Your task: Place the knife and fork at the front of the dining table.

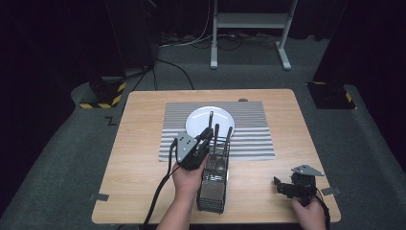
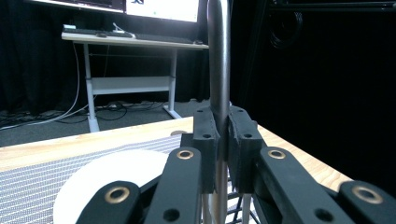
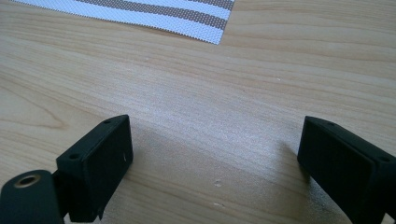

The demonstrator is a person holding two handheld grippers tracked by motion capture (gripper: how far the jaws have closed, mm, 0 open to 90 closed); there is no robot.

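While the left claw [image 2: 223,140] pinches an upright utensil handle [image 2: 218,56], the lift must go straight up.
Its long axis stands vertical in the wire caddy [image 1: 213,184], centre of the high view, below the plate [image 1: 198,122]; the right claw [image 3: 215,154] rests spread, lower right.

- Wooden table [image 1: 143,158], pale grain, carries everything here.
- Striped placemat [image 1: 258,139] lies flat on it, just ahead of the left gripper [image 1: 207,135].
- Black wire caddy [image 1: 213,194] stands on the bare wood, right beside and below that gripper.
- Right gripper [image 1: 282,187] rests low over bare wood, placemat corner ahead of it.
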